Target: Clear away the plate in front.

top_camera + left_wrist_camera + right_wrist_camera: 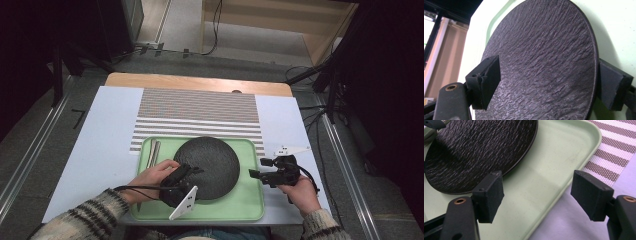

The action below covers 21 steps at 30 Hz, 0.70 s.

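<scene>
A round black textured plate [210,165] lies on a pale green tray [252,200] near the table's front edge. My left gripper [192,170] reaches in at the plate's left rim. In the left gripper view the plate [544,57] runs between the jaws, with one pad [490,80] over its top face and the other pad [612,85] beyond its rim, both standing off it; the left gripper [549,82] is open. My right gripper [256,168] hovers at the tray's right edge, open and holding nothing [537,196], with the tray [564,152] and plate [474,152] below it.
A pair of pale sticks [154,151] lies along the tray's left side. Behind the tray is a striped placemat [200,115] on a white sheet [100,140]. The wooden table edge [200,82] runs along the back, with cables and dark stands around.
</scene>
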### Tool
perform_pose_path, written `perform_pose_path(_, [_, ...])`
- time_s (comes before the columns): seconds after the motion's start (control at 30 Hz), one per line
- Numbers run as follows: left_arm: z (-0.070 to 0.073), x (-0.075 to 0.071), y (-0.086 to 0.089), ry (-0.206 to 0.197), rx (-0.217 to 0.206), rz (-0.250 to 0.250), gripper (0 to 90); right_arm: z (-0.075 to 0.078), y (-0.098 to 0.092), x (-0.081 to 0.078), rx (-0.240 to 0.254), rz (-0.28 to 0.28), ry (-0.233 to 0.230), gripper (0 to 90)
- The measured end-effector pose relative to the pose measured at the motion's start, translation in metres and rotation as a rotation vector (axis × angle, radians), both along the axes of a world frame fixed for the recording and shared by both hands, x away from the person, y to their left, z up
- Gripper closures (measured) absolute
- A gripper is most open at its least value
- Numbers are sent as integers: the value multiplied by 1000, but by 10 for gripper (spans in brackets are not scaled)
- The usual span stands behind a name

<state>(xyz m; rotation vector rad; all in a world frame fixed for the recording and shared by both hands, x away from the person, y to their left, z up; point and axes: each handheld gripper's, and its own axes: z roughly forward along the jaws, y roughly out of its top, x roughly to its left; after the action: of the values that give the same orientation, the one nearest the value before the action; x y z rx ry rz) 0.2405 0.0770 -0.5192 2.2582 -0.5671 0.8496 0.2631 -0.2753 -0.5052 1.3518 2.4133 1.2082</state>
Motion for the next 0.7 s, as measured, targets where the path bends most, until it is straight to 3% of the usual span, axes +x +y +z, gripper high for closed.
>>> perform_pose_path(0.37, [4,6,2,48,28,5,101,0,-2,-2,0,-9,1,243])
perform_pose_path(0.47, [9,9,4,109,25,9,65,0,-2,-2,0,-10,1,243])
perform_pose_path(0.57, [11,10,5,131,39,14,64,0,-2,-3,-1,-10,2,243])
perform_pose_path(0.7, [17,12,8,216,5,14,63,0,-2,-3,1,-9,1,242])
